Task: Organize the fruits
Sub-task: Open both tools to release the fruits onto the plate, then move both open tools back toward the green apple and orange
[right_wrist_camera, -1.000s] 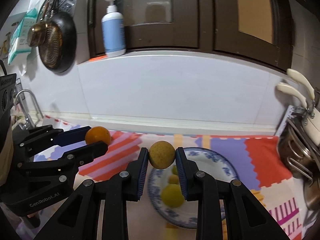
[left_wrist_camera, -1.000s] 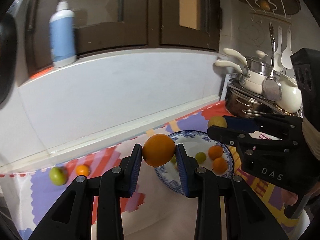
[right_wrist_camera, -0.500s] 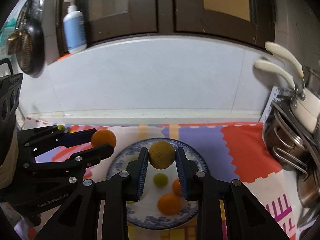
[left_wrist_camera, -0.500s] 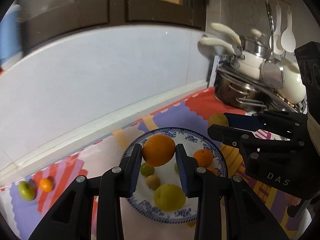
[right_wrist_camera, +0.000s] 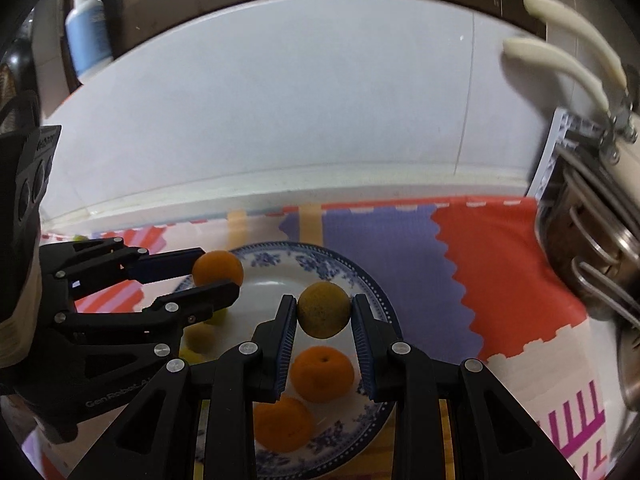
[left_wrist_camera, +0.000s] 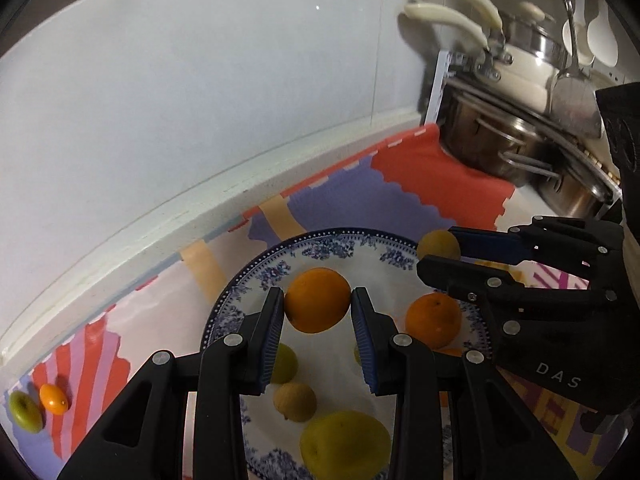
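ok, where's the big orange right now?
In the left wrist view the big orange is clamped in the left tool, held above the blue-patterned plate; the right tool holds a yellowish-brown fruit to its right.

Count: two grippers (left_wrist_camera: 318, 306) (right_wrist_camera: 324, 310), each clamping one fruit, an orange (left_wrist_camera: 317, 300) and a yellow-brown fruit (right_wrist_camera: 324, 310); one plate (left_wrist_camera: 320, 240) bearing two oranges (right_wrist_camera: 322, 374) (right_wrist_camera: 282, 424) at 4 o'clock plus three yellow-green fruits (left_wrist_camera: 346, 444) (left_wrist_camera: 295, 402) (left_wrist_camera: 284, 362) at 7 o'clock; two small fruits (left_wrist_camera: 25, 412) (left_wrist_camera: 54, 399) on the mat (left_wrist_camera: 440, 176).
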